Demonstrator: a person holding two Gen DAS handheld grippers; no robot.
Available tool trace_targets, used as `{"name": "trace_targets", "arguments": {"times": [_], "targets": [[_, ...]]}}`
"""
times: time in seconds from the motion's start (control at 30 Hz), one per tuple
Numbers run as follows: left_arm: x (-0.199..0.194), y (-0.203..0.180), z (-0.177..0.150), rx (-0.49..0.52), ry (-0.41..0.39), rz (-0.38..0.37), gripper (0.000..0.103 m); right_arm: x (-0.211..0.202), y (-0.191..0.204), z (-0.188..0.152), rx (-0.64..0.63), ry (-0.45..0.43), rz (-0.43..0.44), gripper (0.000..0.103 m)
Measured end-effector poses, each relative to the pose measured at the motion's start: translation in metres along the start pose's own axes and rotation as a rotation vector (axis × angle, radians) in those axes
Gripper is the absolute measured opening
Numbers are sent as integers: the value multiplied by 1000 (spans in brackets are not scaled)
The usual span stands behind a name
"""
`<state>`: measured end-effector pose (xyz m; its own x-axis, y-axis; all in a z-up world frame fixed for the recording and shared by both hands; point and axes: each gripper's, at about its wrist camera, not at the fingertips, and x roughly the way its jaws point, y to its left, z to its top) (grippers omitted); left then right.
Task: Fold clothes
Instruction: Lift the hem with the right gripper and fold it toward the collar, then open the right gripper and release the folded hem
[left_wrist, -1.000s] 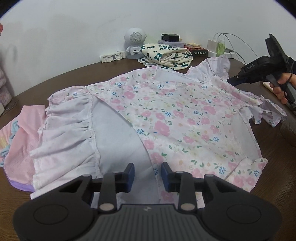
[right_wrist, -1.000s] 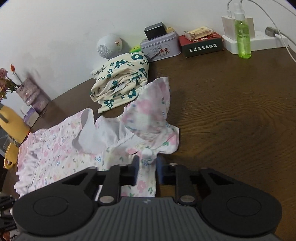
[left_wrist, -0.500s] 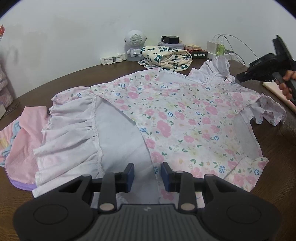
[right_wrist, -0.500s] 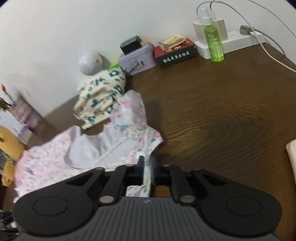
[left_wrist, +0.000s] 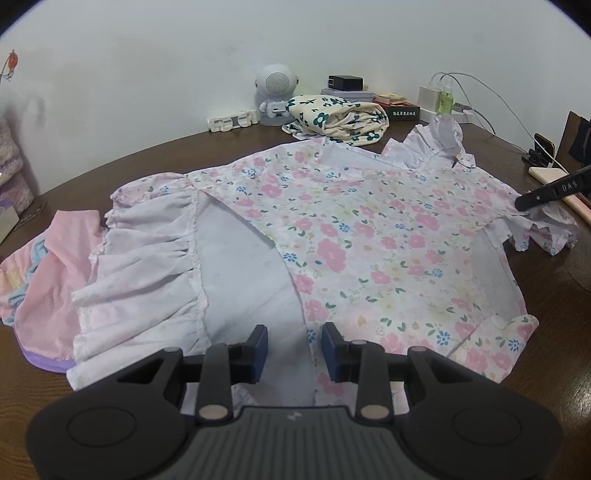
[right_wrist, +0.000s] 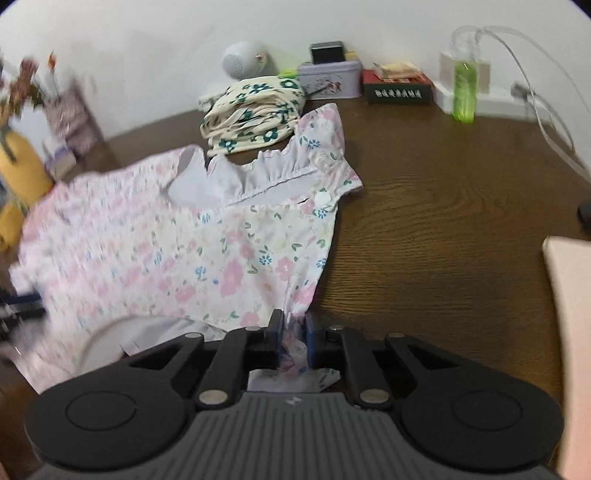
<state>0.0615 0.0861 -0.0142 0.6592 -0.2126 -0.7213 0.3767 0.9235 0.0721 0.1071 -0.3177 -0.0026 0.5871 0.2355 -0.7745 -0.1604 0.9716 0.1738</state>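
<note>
Dress (left_wrist: 369, 236) sleeve pinched in right tool (right_wrist: 294, 334); left tool (left_wrist: 294, 345) wide over hem.

A floral dress (left_wrist: 362, 236), white with pink and blue flowers, lies spread flat on the dark wooden tabletop (right_wrist: 443, 221), with a part of its pale lining turned up and a gathered white ruffle (left_wrist: 147, 266) along one side. One frilled sleeve (left_wrist: 543, 229) at the far edge is pinched between the closed fingers of the right hand-held gripper (right_wrist: 293, 332), and the other frilled sleeve (right_wrist: 321, 136) lies beside a folded cream garment with dark green flowers (left_wrist: 340, 118). A pink garment (left_wrist: 48, 266) lies partly under the ruffle side of the dress.
</note>
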Motion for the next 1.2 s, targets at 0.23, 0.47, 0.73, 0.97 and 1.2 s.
{"name": "trace_targets", "arguments": {"times": [0.23,0.47,0.73,0.97,1.2], "targets": [[-5,2,-1,-6,-16,16,39,-18,2,-4,-15,-49,-29,39],[-65,4,-14,-3,-231,-18,100,-92,23,-36,-125,-266,52,83],[-96,-14,-53,-6,-228,-16,103,-121,65,-87,-327,-351,-49,102],[-93,-24,-63,27,-173,25,102,-111,69,-105,-289,-291,-147,103],[-92,-26,-68,35,-125,73,95,-101,64,-111,-262,-268,-193,102]]}}
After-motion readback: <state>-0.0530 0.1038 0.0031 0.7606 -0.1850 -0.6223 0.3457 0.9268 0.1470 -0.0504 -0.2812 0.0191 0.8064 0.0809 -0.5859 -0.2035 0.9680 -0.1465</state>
